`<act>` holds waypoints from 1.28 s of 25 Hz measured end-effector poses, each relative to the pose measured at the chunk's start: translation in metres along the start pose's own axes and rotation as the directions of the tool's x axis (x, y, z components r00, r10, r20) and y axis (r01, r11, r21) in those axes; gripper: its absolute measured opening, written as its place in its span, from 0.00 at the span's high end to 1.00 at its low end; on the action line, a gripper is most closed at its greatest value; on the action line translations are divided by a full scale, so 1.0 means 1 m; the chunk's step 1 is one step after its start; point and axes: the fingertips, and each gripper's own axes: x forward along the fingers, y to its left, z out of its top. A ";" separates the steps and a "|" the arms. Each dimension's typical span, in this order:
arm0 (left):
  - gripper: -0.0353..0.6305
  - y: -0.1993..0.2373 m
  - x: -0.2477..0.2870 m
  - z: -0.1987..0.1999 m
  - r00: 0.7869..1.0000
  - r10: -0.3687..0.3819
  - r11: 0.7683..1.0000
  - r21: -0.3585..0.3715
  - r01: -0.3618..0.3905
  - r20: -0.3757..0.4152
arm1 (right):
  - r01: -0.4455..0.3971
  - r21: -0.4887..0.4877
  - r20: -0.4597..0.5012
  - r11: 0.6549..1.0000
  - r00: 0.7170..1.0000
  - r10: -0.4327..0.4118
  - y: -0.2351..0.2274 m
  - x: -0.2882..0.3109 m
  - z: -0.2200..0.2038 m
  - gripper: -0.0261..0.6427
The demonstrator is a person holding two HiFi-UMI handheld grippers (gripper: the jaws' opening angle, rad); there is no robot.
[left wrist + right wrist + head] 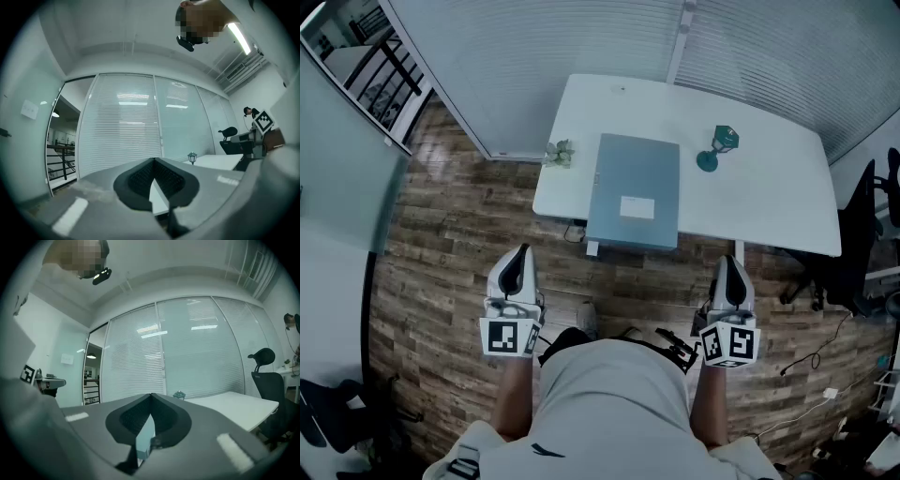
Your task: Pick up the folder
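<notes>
The folder (634, 192) is lying flat on the white table (769, 187). It is blue-grey, with a small white label (637, 207) on its top. Its near end is sticking out a little over the table's near edge. Nothing is touching it.

A small green lamp (717, 148) is standing on the table to the right of the folder, near it but not touching. At the table's left edge a little pale green bunch (560, 153) is sitting. It is too small to tell what it is.

Both grippers are hanging well apart from the folder, out in front of the table and over the wood floor (441, 244). The person (614, 403) is holding them close to the body, one on each side.

The left gripper (519, 261) is pointing level toward the table. In the left gripper view its two jaws are pressing together, and nothing is being pinched between them.

The right gripper (729, 270) is pointing level the same way. In the right gripper view its jaws are also pressing together, with nothing between them.

Behind the table a glass wall with blinds (581, 47) is standing. A black chair (862, 225) is sitting on the floor at the table's right end.
</notes>
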 end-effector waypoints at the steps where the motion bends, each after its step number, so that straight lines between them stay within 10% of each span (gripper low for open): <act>1: 0.94 0.001 0.001 0.000 1.000 0.001 1.000 0.000 -0.001 -0.001 | -0.001 -0.002 -0.001 1.000 1.000 0.001 0.000 0.001 0.000 0.96; 32: 0.94 0.038 0.034 -0.023 0.998 -0.046 0.999 -0.019 0.045 -0.047 | -0.028 0.030 -0.019 0.999 0.999 0.029 0.031 0.039 -0.014 0.96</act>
